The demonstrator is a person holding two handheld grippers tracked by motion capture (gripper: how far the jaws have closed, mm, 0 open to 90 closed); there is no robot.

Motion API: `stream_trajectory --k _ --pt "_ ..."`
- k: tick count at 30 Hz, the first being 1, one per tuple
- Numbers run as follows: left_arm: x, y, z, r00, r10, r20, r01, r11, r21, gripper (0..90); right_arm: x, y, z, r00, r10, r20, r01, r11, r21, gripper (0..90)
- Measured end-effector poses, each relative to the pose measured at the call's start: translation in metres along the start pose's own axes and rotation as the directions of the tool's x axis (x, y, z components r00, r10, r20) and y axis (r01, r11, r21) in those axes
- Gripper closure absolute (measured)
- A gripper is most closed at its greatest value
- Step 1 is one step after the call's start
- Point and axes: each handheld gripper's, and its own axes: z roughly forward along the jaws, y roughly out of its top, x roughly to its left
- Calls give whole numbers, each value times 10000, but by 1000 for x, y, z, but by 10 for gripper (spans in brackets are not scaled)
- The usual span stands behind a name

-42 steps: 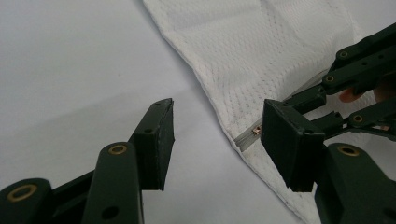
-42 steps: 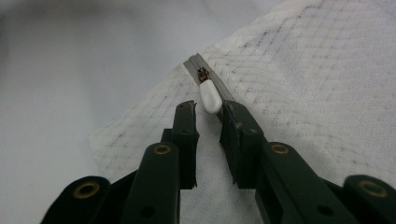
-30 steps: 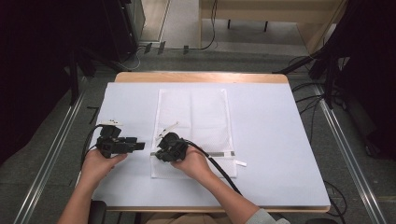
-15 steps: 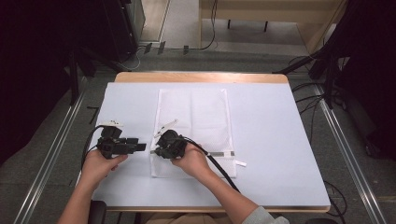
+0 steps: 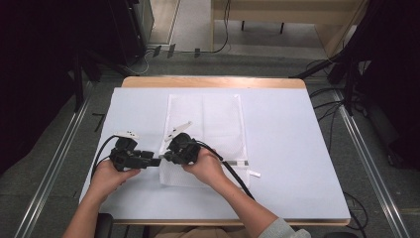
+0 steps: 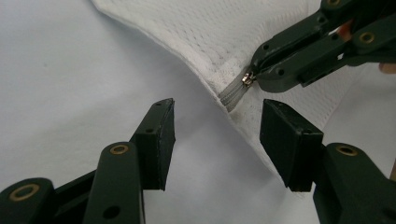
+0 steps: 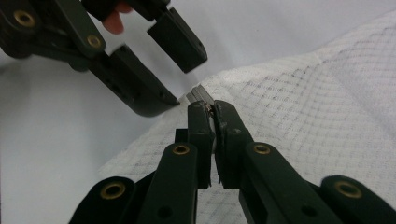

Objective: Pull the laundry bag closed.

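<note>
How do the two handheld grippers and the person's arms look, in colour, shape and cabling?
Both the left gripper and the right gripper are black, with flat linkage arms joined by brass-coloured rivets and blocky rectangular fingers. A pale three-cornered plate sits on top of each. A thick black cable trails from each one. A grey sleeve covers the right upper arm; both forearms are bare.

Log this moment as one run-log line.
left gripper: open, beside zipper end | right gripper: shut on zipper pull | mesh bag: flat on table, corner lifted
</note>
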Motion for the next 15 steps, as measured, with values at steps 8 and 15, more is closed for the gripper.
stream_trajectory --k 8,15 --pt "-5 2 7 9994 233 273 -243 9991 334 528 1 2 -9 9995 -74 -297 71 9999 -107 878" --pt "-7 3 12 9983 400 423 -420 9980 478 570 3 3 -11 9984 -287 -481 284 9996 -57 878"
